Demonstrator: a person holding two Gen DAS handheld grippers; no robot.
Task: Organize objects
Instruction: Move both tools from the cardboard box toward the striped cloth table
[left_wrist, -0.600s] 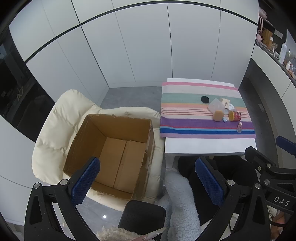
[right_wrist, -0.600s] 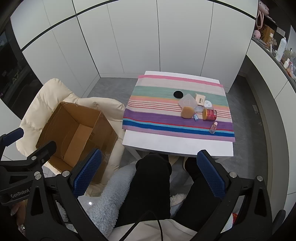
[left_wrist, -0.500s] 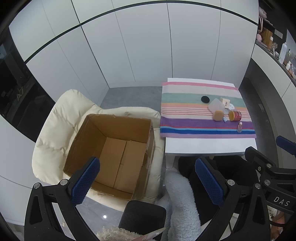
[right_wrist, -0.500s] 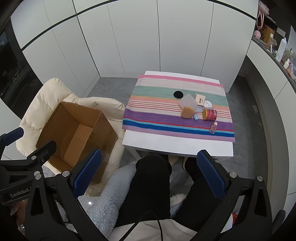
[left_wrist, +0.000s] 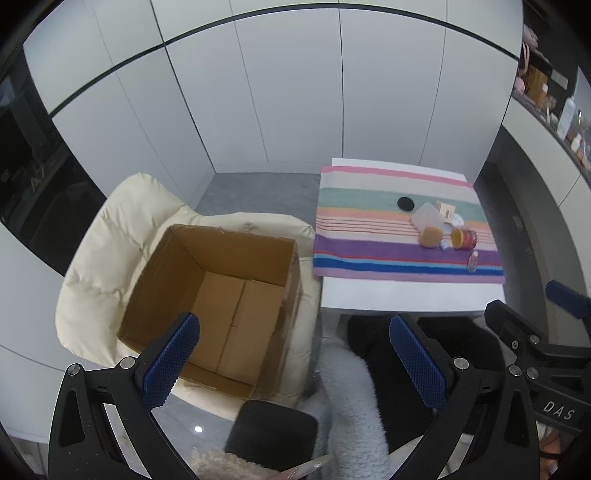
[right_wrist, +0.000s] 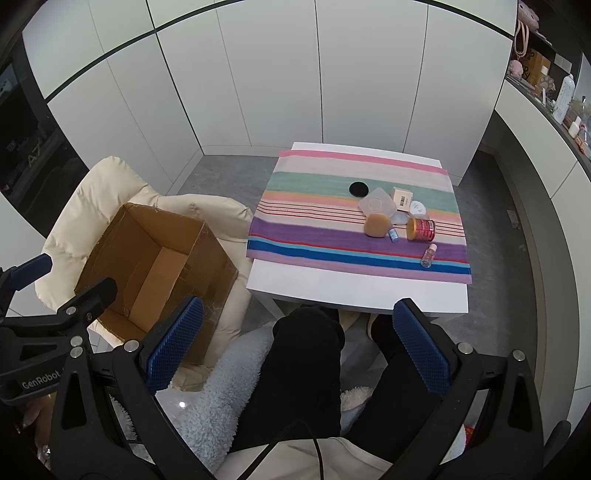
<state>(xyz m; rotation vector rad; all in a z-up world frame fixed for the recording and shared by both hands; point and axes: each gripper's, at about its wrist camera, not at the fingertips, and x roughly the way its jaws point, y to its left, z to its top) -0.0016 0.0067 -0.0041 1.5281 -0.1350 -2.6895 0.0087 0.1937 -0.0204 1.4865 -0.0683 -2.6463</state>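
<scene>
Both grippers, left (left_wrist: 293, 354) and right (right_wrist: 297, 341), hang wide open, holding nothing. Box (right_wrist: 147, 254) sits at 9 o'clock of the table (right_wrist: 354, 291); jar (right_wrist: 421, 229) on the cloth (right_wrist: 314, 243).

Both grippers held up, tilted steeply downward. Left gripper (left_wrist: 293, 360) jaws spread wide, nothing between the blue pads (left_wrist: 170, 363), touching nothing. Right gripper (right_wrist: 297, 349) the same: jaws wide apart, pads (right_wrist: 421, 350) bare, nothing gripped. Each shows in the other's view, the right one at the right edge of the left view, the left one at the left edge of the right view, so they sit side by side, apart. Person seated; black-trousered legs (right_wrist: 306, 369) below the right gripper, knees bent. A bit of the left hand (right_wrist: 35, 424) shows under the left gripper's body (fingers only, grip on the handle not visible). Right hand out of sight.
</scene>
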